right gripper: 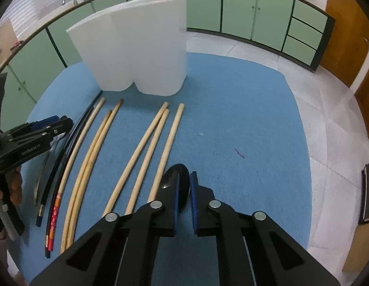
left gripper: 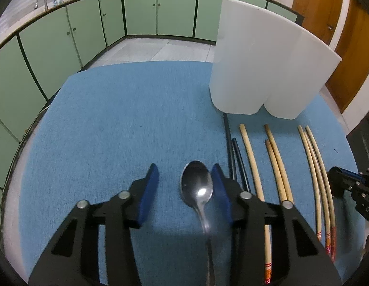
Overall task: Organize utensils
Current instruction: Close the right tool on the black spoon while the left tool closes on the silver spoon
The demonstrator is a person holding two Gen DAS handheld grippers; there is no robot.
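Left tool [left gripper: 185, 178] half-open around steel spoon [left gripper: 197, 186]; right tool [right gripper: 184, 186] seemingly clamped on black spoon [right gripper: 177, 178].

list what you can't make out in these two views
- Inside of the white holder: both views show only its outer walls.
- Metal spoon handle: left wrist view, blurred and cut off by the bottom edge.
- Black spoon: right wrist view, the right tool shut on it hides all but the bowl.
- Chopsticks' near ends: right wrist view, hidden under the tool body.
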